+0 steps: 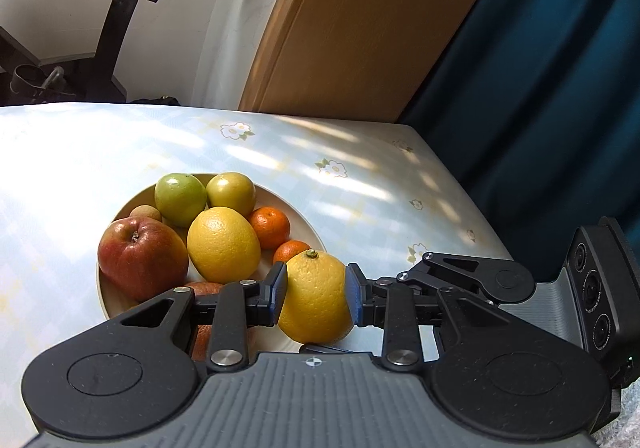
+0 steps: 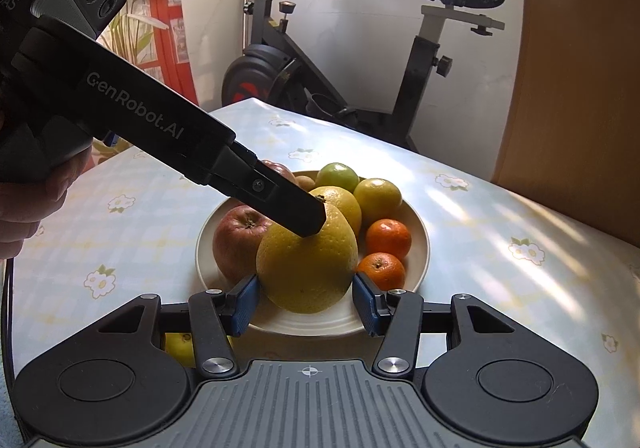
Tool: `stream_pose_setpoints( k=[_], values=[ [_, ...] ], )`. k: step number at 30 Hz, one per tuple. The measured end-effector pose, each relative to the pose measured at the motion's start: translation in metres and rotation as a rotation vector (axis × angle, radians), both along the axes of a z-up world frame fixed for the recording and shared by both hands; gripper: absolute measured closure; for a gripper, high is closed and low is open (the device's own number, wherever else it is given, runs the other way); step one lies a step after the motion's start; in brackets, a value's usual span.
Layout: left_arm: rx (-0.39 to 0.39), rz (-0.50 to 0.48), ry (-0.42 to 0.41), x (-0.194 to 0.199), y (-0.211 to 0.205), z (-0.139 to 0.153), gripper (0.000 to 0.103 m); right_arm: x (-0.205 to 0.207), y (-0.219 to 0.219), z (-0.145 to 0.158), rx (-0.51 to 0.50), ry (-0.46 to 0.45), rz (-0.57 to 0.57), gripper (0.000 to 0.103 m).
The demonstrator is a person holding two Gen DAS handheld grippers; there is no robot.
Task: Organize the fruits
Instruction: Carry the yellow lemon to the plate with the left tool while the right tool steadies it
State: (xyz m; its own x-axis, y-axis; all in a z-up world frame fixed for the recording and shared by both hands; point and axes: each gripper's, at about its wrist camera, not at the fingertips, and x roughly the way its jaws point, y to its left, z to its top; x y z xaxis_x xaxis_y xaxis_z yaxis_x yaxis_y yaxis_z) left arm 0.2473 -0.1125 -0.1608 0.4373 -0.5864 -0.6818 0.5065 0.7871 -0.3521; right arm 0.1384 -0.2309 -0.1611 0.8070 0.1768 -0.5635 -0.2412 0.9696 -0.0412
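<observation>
A yellow orange hangs over the near rim of the cream plate. My left gripper is shut on it, blue pads pressed on both sides. In the right wrist view the same orange fills my right gripper, whose pads touch its two flanks, while the left gripper's finger lies on its top by the stem. The plate holds a red apple, a second yellow orange, two green fruits, two tangerines and a small brown fruit.
Another red apple sits half hidden under the left gripper. A yellow fruit lies on the flowered tablecloth beneath the right gripper. The right gripper's body is close on the right. An exercise bike, a wooden panel and a blue curtain stand behind.
</observation>
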Motion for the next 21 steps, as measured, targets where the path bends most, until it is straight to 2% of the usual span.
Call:
stream_pose_setpoints(
  k=[15,21],
  values=[
    [0.047,-0.003,0.046,0.017,-0.004,-0.020,0.070,0.020,-0.008,-0.021,0.004,0.047,-0.019,0.056],
    [0.039,0.016,0.063,0.021,0.000,-0.024,0.070,0.024,-0.004,-0.022,-0.005,0.058,-0.024,0.055]
  ],
)
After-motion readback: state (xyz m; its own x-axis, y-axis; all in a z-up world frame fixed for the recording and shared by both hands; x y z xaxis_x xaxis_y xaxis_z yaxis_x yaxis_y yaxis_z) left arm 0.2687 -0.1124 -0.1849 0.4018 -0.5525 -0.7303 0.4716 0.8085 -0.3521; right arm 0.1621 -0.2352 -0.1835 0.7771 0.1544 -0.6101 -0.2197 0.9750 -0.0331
